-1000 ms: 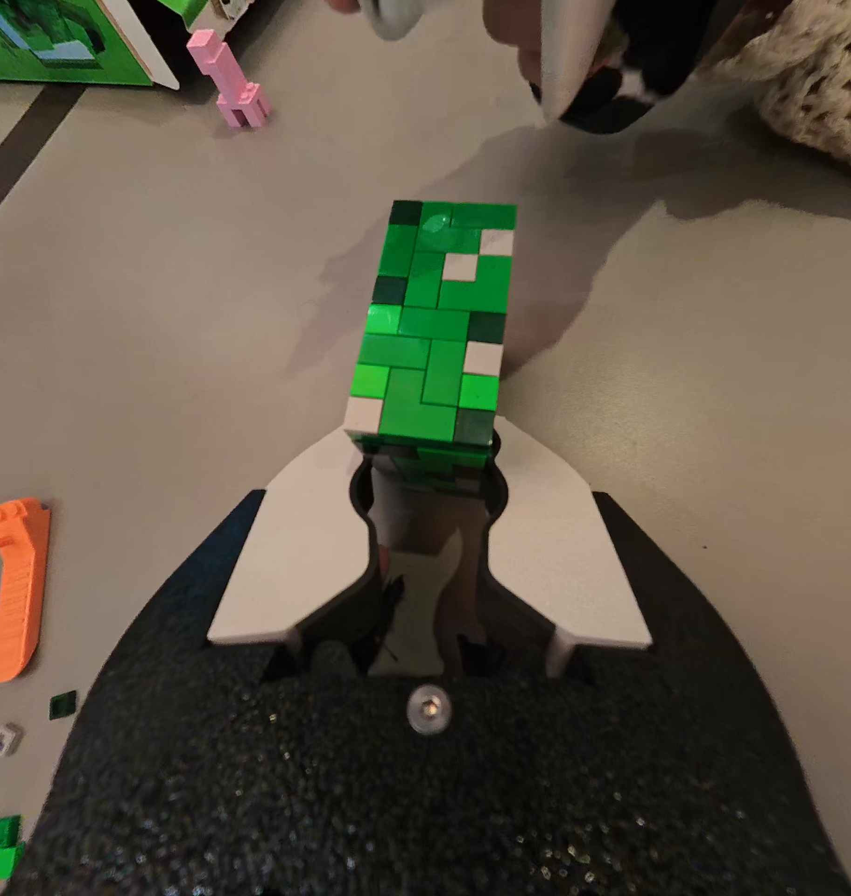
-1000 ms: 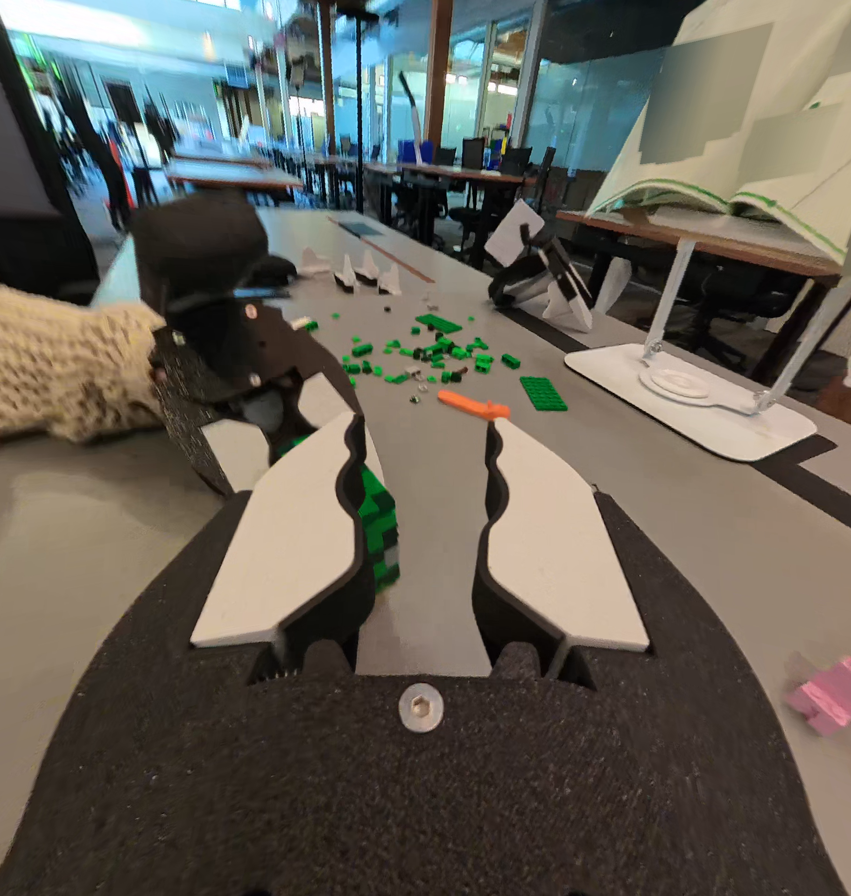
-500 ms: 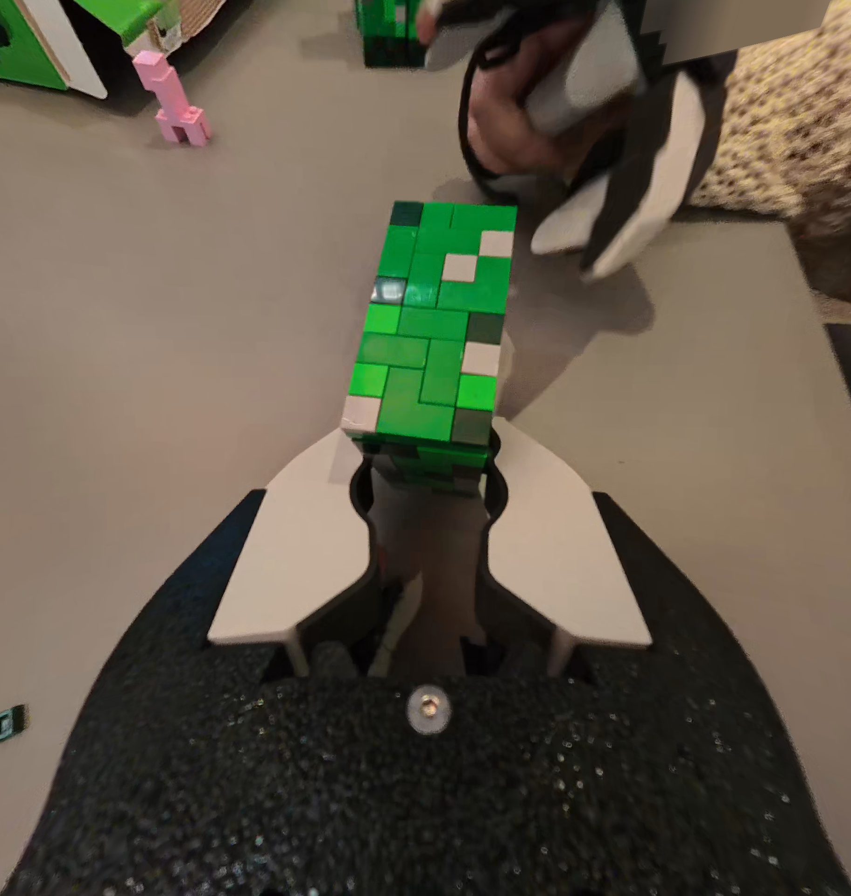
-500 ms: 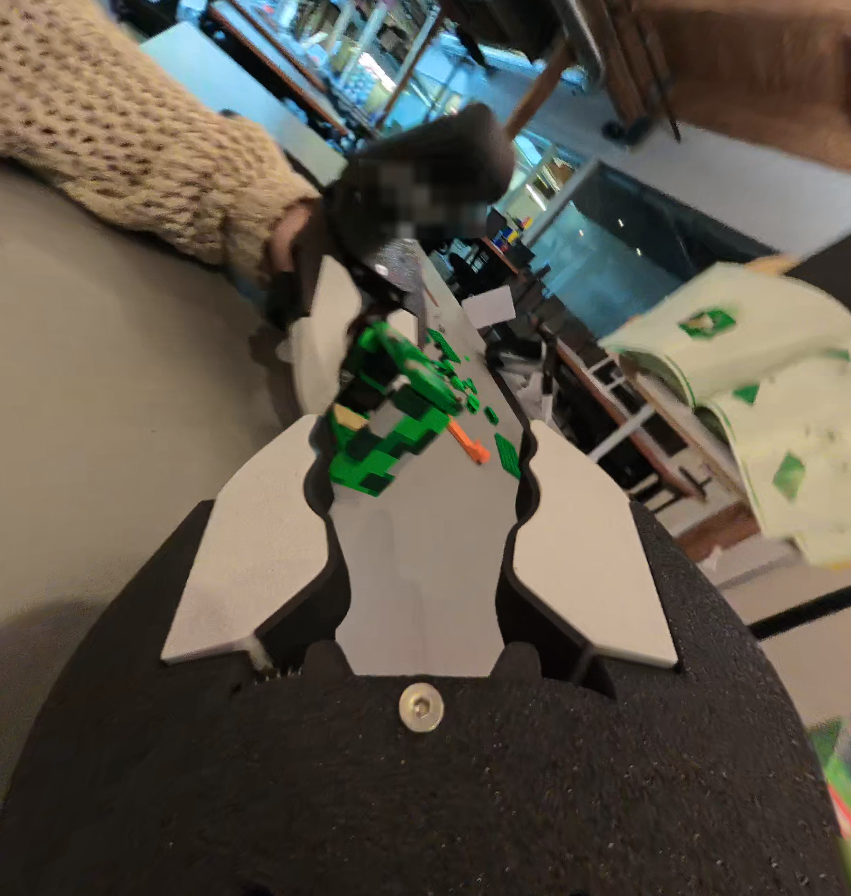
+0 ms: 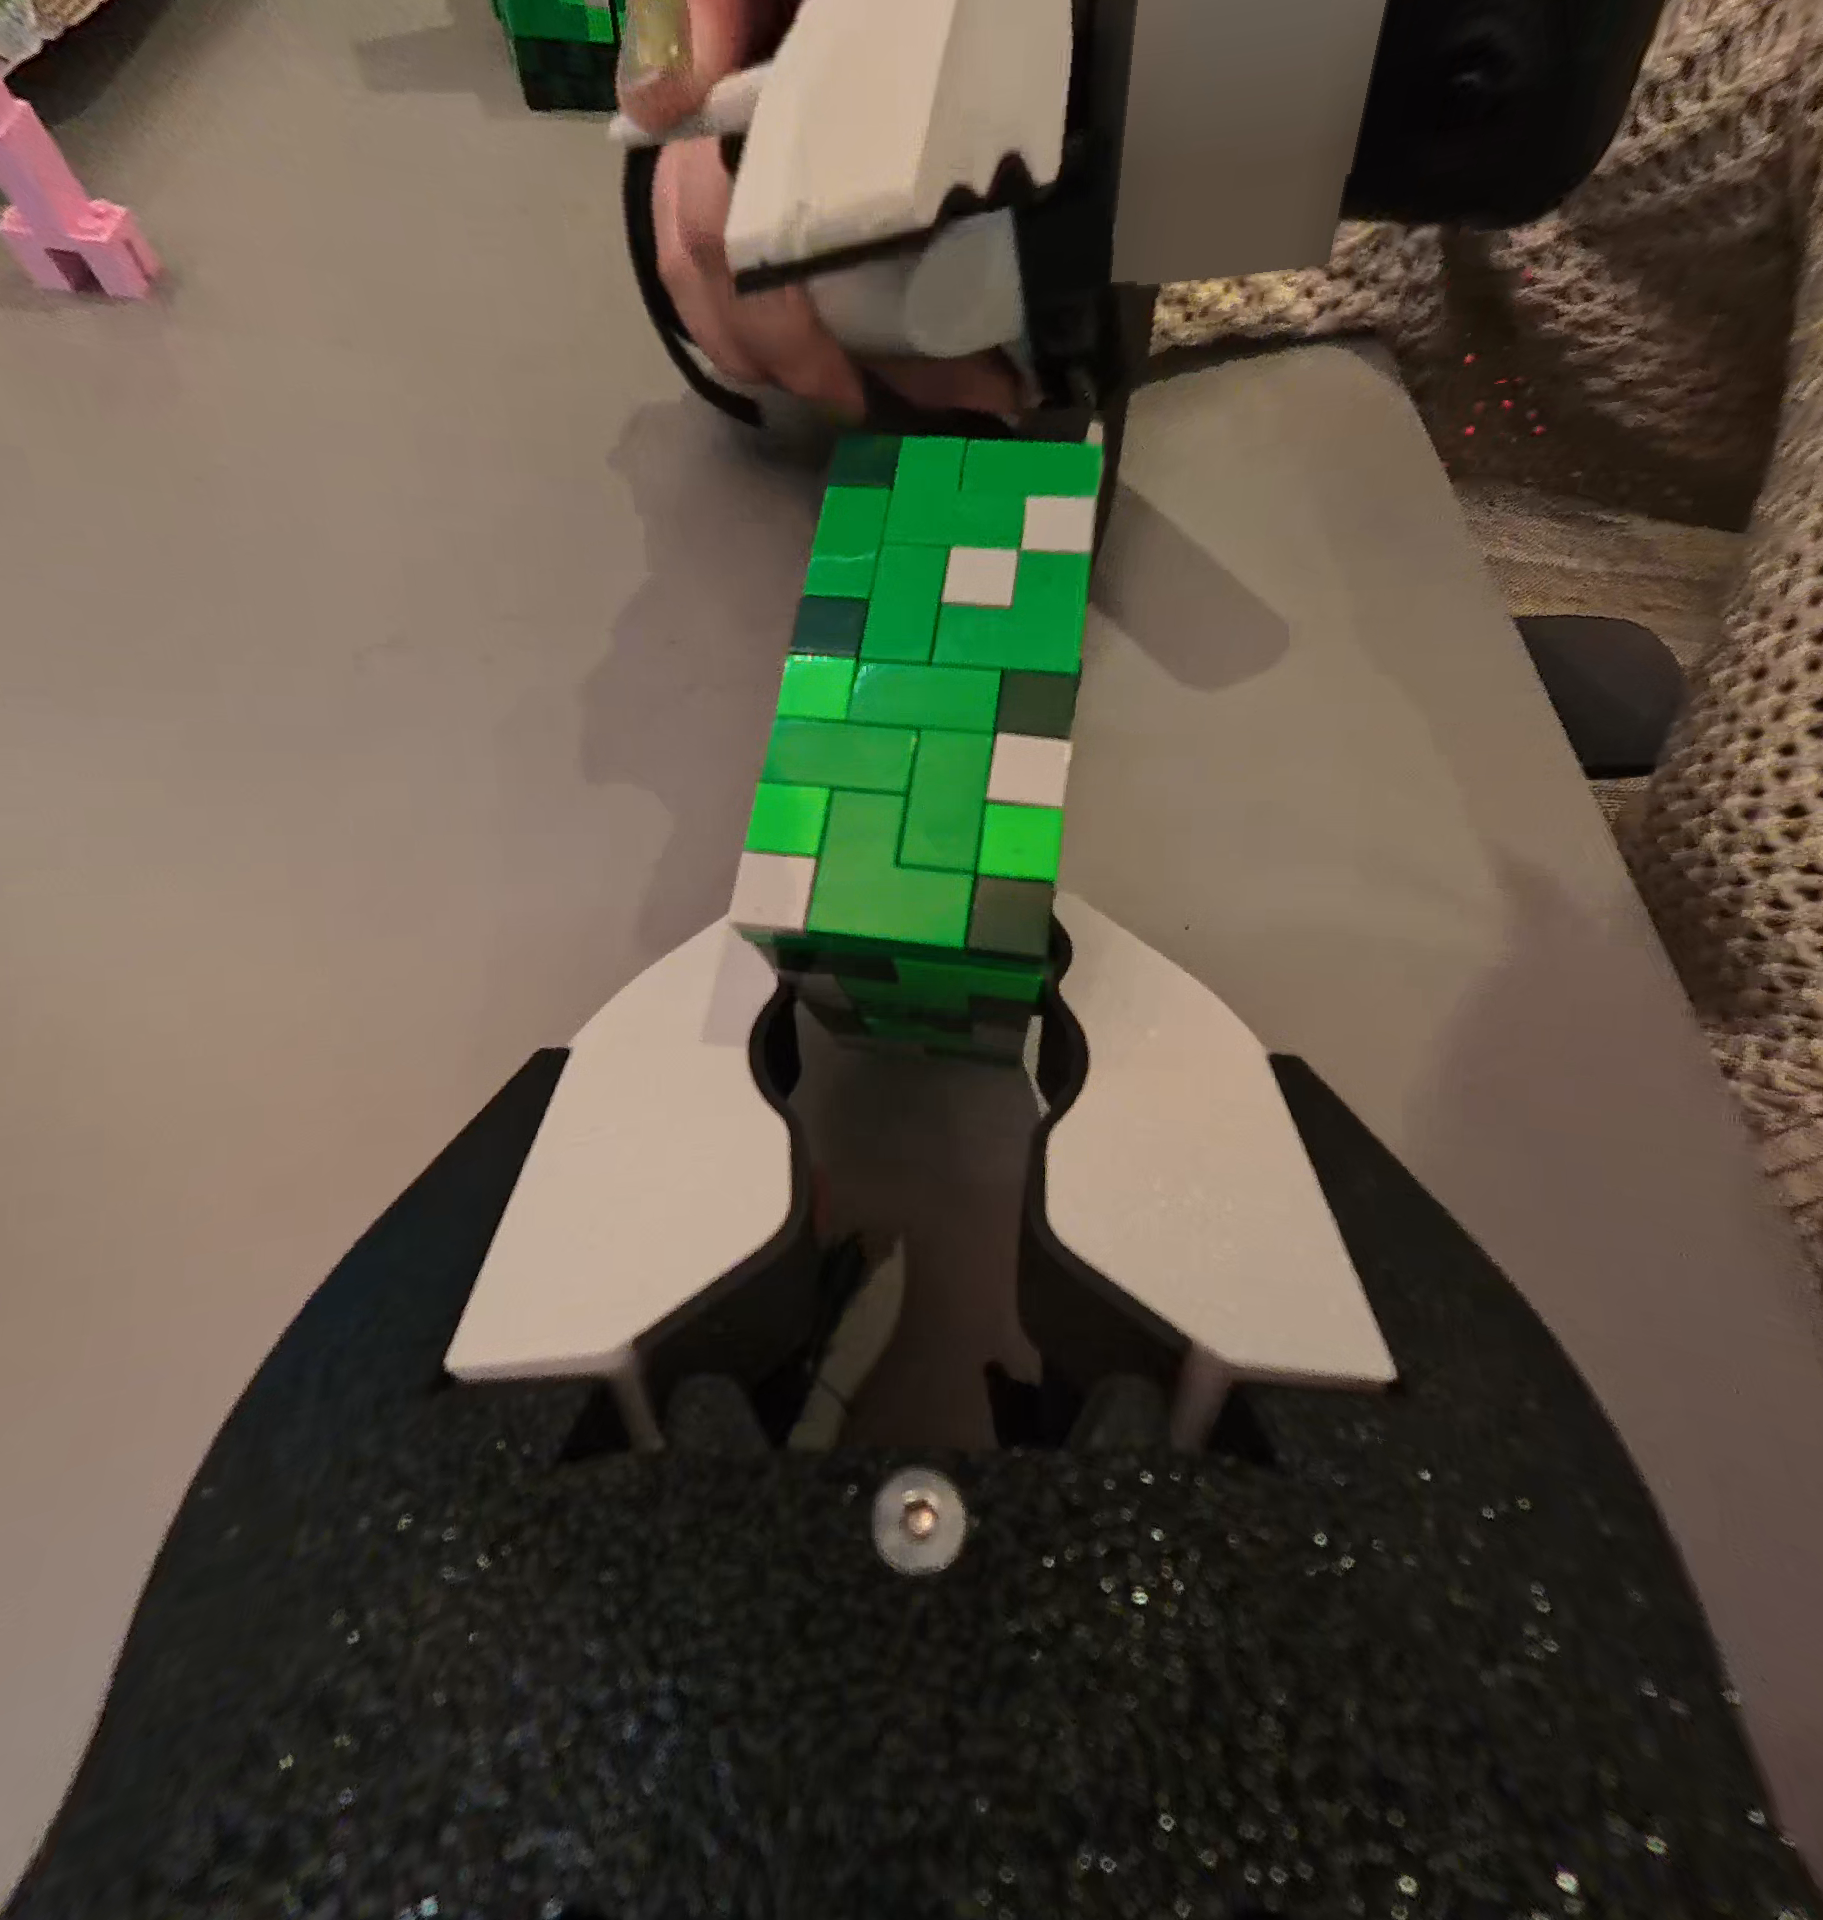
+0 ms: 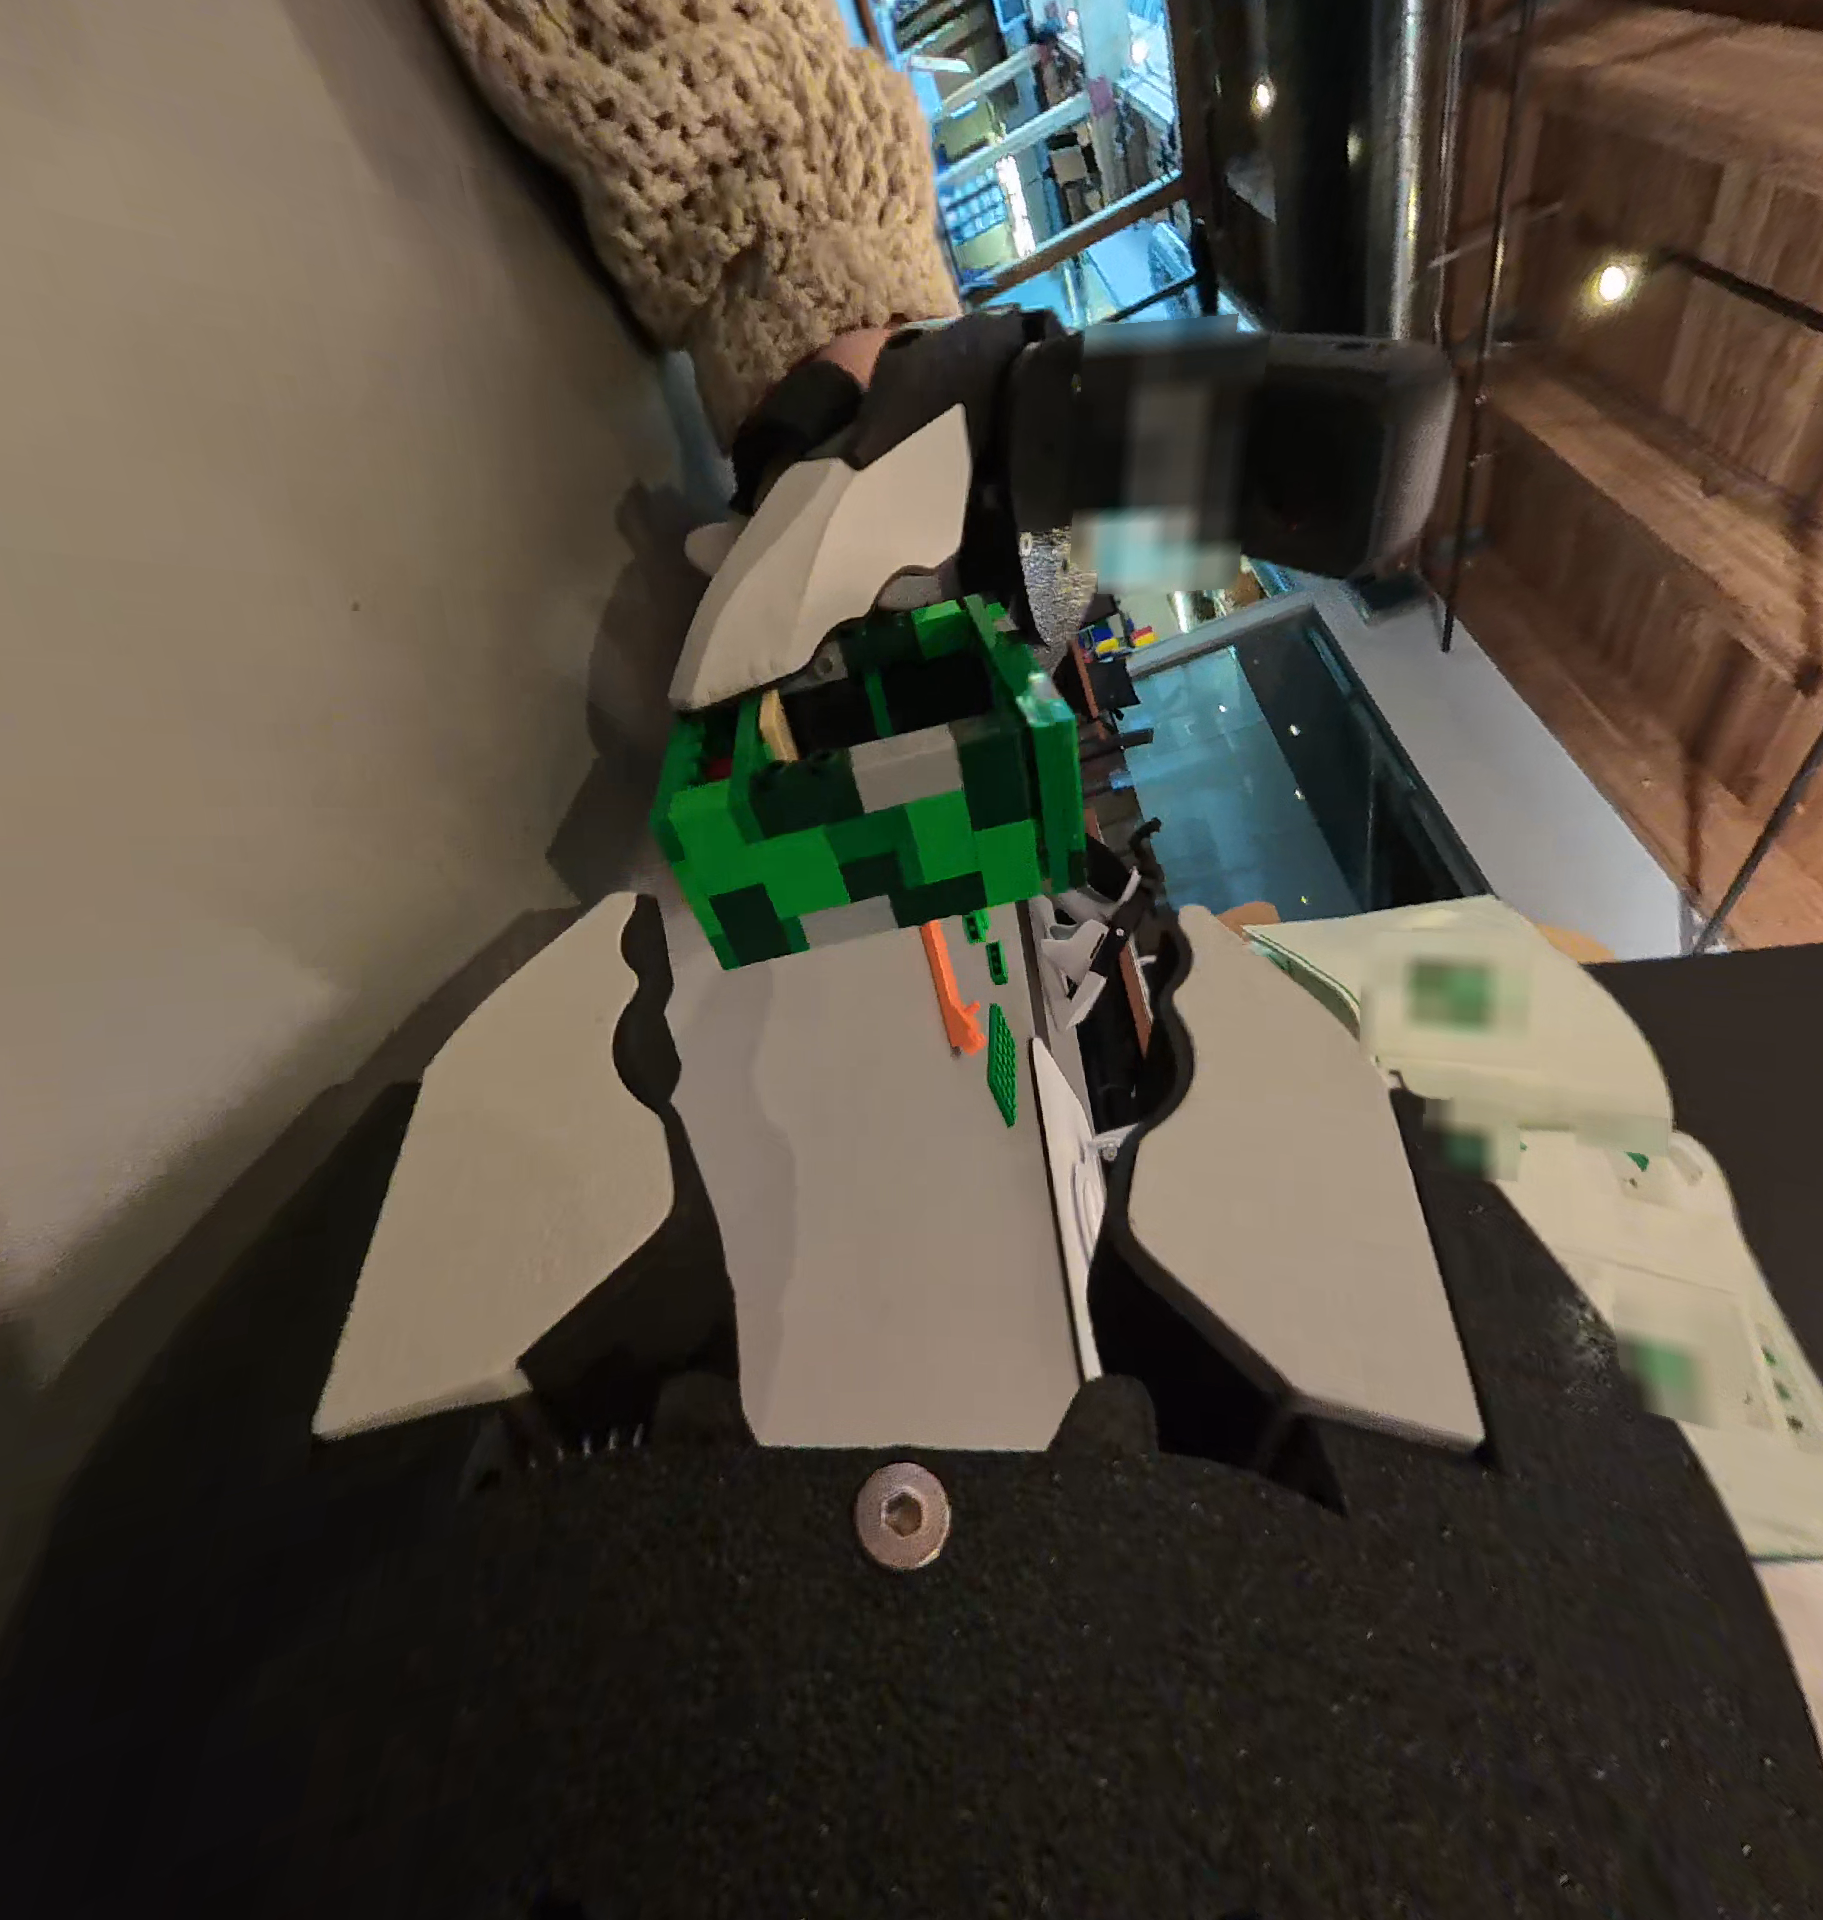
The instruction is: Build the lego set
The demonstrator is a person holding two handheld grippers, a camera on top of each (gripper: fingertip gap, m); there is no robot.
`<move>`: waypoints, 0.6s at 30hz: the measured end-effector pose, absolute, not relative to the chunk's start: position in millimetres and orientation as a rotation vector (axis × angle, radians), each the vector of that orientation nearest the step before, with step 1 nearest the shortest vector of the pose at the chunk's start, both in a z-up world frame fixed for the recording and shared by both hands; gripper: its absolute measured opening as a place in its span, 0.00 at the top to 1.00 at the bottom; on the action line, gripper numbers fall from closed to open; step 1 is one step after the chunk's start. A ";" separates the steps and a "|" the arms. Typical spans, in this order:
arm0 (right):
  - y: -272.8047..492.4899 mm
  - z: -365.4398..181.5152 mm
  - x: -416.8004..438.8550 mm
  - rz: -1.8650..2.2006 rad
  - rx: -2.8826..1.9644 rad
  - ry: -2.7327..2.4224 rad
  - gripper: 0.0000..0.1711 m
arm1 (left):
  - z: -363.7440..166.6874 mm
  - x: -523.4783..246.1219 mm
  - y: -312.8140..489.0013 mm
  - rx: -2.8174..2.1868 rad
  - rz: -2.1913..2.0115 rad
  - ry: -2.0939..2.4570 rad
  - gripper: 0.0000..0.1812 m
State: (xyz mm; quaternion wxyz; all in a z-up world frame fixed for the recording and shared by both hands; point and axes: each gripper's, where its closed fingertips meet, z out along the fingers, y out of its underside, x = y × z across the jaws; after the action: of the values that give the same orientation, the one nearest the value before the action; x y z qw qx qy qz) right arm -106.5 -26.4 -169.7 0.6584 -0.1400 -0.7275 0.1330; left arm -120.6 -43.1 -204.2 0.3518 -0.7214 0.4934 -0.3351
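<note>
Clearly the step in hand is a two-handed one: the left claw [image 5: 912, 997] is clamped on the near end of the green block tower [image 5: 933, 686], a long box of green, dark green and pale grey tiles, and holds it raised off the grey desk [image 5: 294, 644], its far end pointing toward the right claw [image 6: 907, 966]. That right claw is spread wide and empty, and in its own view the tower's open far end, hollow and showing dark inner bricks, sits just ahead of the tips, nearer the left-hand finger. In the left wrist view the right claw hangs just beyond the tower's far end, almost touching it. To do this well, I judge the left claw should keep a firm, steady squeeze so the tower does not pivot, while the right claw lines up squarely with the far end before closing, gripping flat faces rather than a corner. A crooked bite could pop tiles off or shear the stack apart. Well beyond the tower, seen between the right claw's tips, an orange brick separator [image 6: 951, 992] and a green plate [image 6: 1002, 1065] lie on the desk; off to the tower's far left a pink pig figure [image 5: 50, 213] stands, and another green block [image 5: 564, 52] sits past the tower's far end.
</note>
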 end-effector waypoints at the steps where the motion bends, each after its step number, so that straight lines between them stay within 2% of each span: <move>1: -27.0 -171.6 -107.3 0.295 -0.302 -1.659 0.49 | -204.0 -120.4 -43.7 -1.864 -0.872 1.282 0.76; 9: -38.4 -176.2 -111.4 0.229 -0.179 -1.680 0.49 | -212.2 -118.6 -47.3 -1.879 -0.815 1.349 0.76; 15: -41.6 -181.6 -112.6 0.178 -0.152 -1.695 0.57 | -211.7 -119.4 -45.5 -1.887 -0.817 1.330 0.76; 18: -40.9 -182.4 -113.3 0.158 -0.155 -1.693 0.57 | -211.8 -120.0 -45.2 -1.891 -0.818 1.325 0.76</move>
State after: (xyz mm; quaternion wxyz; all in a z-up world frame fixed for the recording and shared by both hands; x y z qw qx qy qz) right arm -113.3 -40.9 -182.4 0.6573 -0.0685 -0.7473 0.0697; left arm -120.0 -45.2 -211.8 0.3391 -0.7263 0.5088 -0.3140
